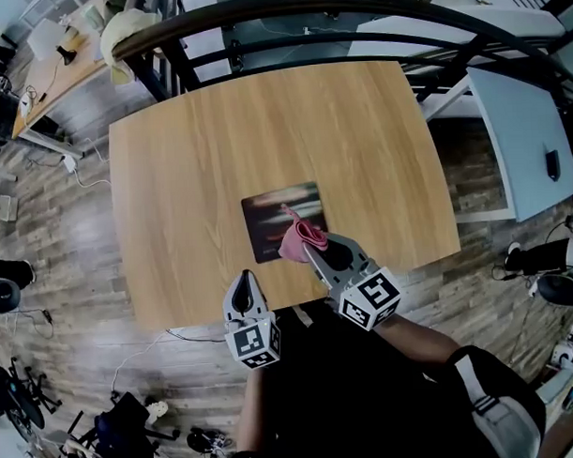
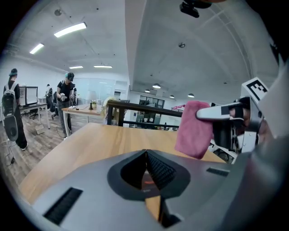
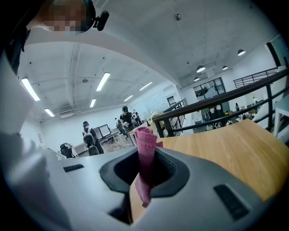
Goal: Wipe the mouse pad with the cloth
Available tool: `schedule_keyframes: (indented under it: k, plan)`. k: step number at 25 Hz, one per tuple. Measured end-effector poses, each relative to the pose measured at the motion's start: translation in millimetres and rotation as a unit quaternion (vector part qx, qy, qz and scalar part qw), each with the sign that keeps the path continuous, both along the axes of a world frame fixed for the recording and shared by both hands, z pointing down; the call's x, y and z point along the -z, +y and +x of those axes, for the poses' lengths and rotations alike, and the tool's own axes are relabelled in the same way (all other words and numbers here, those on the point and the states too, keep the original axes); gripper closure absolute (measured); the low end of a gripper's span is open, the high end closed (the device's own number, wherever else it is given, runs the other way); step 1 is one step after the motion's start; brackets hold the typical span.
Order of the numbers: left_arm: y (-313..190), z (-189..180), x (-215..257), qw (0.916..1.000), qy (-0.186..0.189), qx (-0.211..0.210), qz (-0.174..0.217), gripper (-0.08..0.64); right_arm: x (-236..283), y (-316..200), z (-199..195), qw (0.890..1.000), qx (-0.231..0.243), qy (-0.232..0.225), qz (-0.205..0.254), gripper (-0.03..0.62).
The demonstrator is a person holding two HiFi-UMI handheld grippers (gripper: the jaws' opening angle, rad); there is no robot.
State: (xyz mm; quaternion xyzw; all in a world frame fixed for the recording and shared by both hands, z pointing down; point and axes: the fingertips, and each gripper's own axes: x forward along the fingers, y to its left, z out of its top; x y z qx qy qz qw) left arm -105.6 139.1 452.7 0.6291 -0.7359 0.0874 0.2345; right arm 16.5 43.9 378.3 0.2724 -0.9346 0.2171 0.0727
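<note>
A dark mouse pad [image 1: 278, 212] with a streaked print lies flat near the front middle of the wooden table [image 1: 200, 161]. My right gripper [image 1: 311, 248] is shut on a pink cloth [image 1: 300, 238], which hangs over the pad's front right corner. In the right gripper view the cloth [image 3: 145, 155] stands pinched between the jaws. My left gripper [image 1: 244, 283] hovers over the table's front edge, left of the pad, shut and holding nothing. From the left gripper view the cloth [image 2: 194, 128] shows at the right, clamped in the other gripper.
A black railing [image 1: 288, 17] runs along the table's far side. A white desk [image 1: 523, 140] stands at the right. Further desks and several people [image 2: 65, 101] are in the background, well apart from the table. Cables and bags lie on the floor at left.
</note>
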Motion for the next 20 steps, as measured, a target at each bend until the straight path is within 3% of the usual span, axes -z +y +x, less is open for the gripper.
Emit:
schedule_keyframes:
  k: [9,20]
  plan:
    - [-15,-16,-84,0.9933,0.035,-0.038,-0.104,0.535,-24,-18,-34,0.999,-0.011,0.025,-0.022,0.529]
    - [-15,-18,-174,0.9701,0.102,-0.072,-0.208,0.532,-49,-35,-66,0.998,-0.021,0.043,-0.051,0.529]
